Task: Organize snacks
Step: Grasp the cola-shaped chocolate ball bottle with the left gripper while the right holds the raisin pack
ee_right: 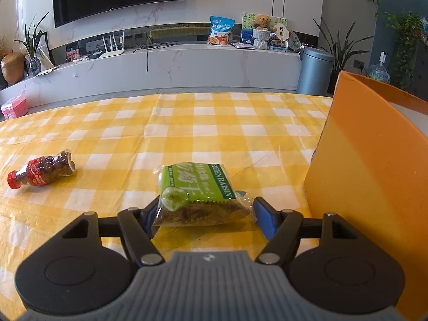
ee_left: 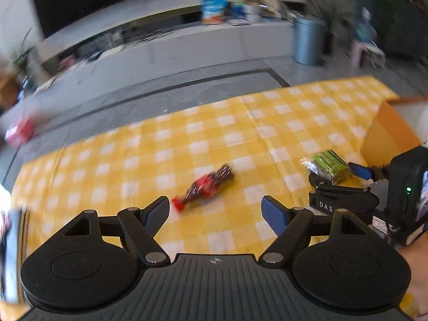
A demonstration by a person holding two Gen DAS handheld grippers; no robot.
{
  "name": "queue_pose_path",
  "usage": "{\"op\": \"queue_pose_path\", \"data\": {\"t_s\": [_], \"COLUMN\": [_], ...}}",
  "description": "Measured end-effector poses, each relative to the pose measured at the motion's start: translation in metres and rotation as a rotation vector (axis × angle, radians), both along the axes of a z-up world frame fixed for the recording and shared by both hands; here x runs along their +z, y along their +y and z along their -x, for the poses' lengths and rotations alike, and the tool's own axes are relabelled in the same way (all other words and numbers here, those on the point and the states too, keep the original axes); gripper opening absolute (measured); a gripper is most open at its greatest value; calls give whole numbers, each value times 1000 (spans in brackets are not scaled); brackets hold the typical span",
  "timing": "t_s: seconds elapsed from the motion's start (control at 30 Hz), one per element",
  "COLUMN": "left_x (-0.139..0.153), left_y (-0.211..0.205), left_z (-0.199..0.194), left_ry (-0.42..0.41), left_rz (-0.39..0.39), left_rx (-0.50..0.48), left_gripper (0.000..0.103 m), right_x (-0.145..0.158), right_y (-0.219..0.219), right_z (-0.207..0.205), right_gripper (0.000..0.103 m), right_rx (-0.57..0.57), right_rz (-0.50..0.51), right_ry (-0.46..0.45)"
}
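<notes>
The left gripper (ee_left: 216, 210) hangs with its jaws wide apart and nothing between them, while the right gripper (ee_right: 205, 212) has both pads pressed against a green packet (ee_right: 198, 195)

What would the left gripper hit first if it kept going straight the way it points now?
Most likely the small cola-style bottle, lying on its side on the checked tablecloth just ahead of the open left gripper. Blur makes depth uncertain.

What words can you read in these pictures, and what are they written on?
"REEN RAISIN": on the green raisin packet, its first letter hidden.
"DAS": on the right gripper body, seen from the left wrist.
Chinese characters on the packet: I can't read them.
Red label on the small cola-shaped bottle: too small.
Blue bag on the shelf: too small.
</notes>
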State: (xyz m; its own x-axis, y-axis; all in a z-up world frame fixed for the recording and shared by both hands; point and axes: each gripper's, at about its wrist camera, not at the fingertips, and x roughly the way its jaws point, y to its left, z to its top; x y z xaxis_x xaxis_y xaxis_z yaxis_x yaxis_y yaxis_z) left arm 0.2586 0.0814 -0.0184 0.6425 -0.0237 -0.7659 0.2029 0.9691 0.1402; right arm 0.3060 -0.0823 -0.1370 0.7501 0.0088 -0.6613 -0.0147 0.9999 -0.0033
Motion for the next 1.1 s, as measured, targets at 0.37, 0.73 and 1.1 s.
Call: {"op": "queue_pose_path", "data": {"t_s": [0.37, 0.73, 1.1], "left_x": [-47, -78, -62], "left_y": [-21, 4, 3], "left_z": [-76, -97, -68], "left_ry": [159, 238, 213], "left_rz": [-77, -5, 31], "left_rx": [-76, -6, 51], "left_gripper": [90, 39, 36], "right_x": [0, -1, 7], "right_y": [0, 0, -2], "right_z": [-3, -4, 3], "right_gripper": [70, 71, 67], "right_rx": [9, 21, 35], "right_rz": [-3, -2, -43], "right_ry": [5, 6, -1]}}
